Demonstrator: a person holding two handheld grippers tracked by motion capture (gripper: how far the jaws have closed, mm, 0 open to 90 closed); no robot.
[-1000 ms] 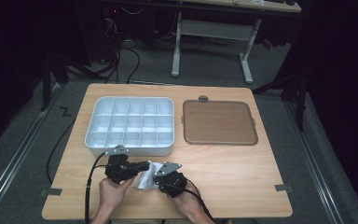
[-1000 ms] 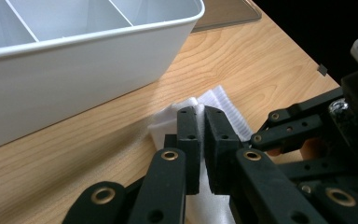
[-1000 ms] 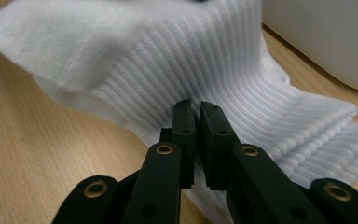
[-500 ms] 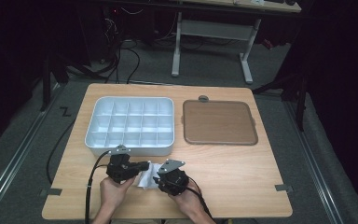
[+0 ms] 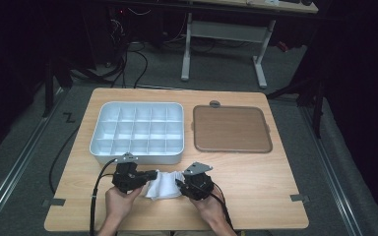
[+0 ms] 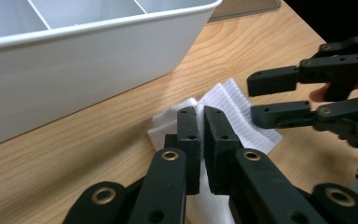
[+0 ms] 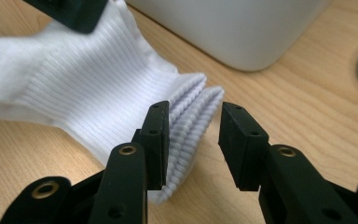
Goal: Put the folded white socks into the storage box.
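Note:
A white ribbed sock (image 5: 163, 184) lies on the wooden table near its front edge, between the two grippers. My left gripper (image 5: 151, 175) points right and is shut on the sock's left part; in the left gripper view its jaws (image 6: 201, 112) stand almost together with the white fabric (image 6: 233, 100) bunched under and between them. My right gripper (image 5: 179, 184) points left at the sock's cuff. Its jaws (image 7: 193, 112) have just been opening, and the folded cuff edge (image 7: 191, 116) lies loose in the gap, close to the left jaw. The right gripper (image 6: 252, 99) also appears over the sock.
A white tray with several compartments (image 5: 138, 155) stands just behind the grippers, its wall (image 6: 74, 70) close to the sock. A brown flat lid (image 5: 231, 129) lies to its right. Bare wood stretches to the right of the right hand.
The right gripper's jaws have opened off the sock's cuff and the gripper has drawn back a little to the right. The left gripper has stayed put, still closed on the sock.

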